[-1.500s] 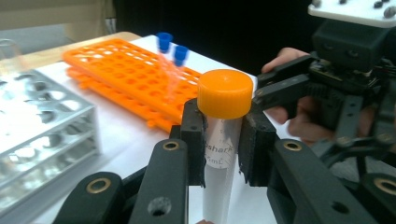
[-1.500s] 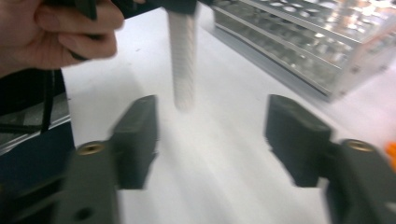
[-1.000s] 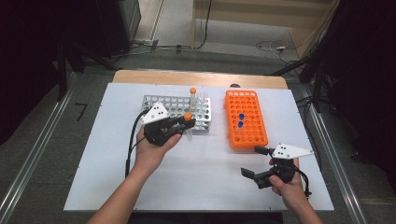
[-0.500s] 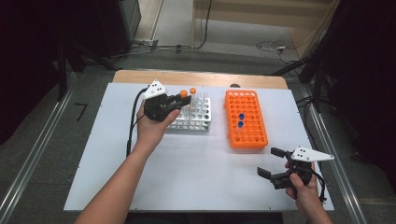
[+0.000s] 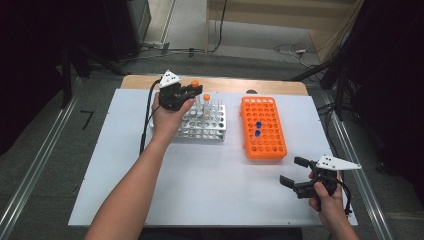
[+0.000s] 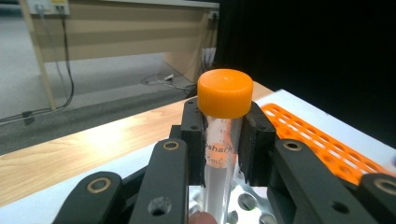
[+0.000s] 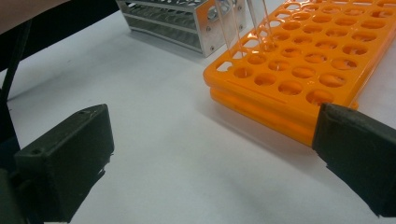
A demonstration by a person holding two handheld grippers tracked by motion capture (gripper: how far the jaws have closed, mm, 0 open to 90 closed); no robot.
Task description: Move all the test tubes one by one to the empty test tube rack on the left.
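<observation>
My left gripper (image 5: 191,91) hovers over the far left corner of the metal tube rack (image 5: 202,131). It is shut on a clear tube with an orange cap (image 5: 195,83). In the left gripper view the black pads clamp that tube (image 6: 219,154) just below its orange cap (image 6: 225,93), and the tube stands upright. A second orange-capped tube (image 5: 206,97) stands in the metal rack. The orange rack (image 5: 270,145) holds two blue-capped tubes (image 5: 258,128). My right gripper (image 5: 293,171) stands open and empty near the table's right front corner; its jaws are spread wide (image 7: 212,158).
Both racks sit side by side on a white board (image 5: 200,190) over a wooden table. The right gripper view looks across bare board to the orange rack (image 7: 299,70) and the metal rack (image 7: 177,18). Dark floor and metal rails border the table.
My left hand carried the orange-capped tube from the rack's near side to its far left corner. The right hand slid to the right, its jaws still open.
</observation>
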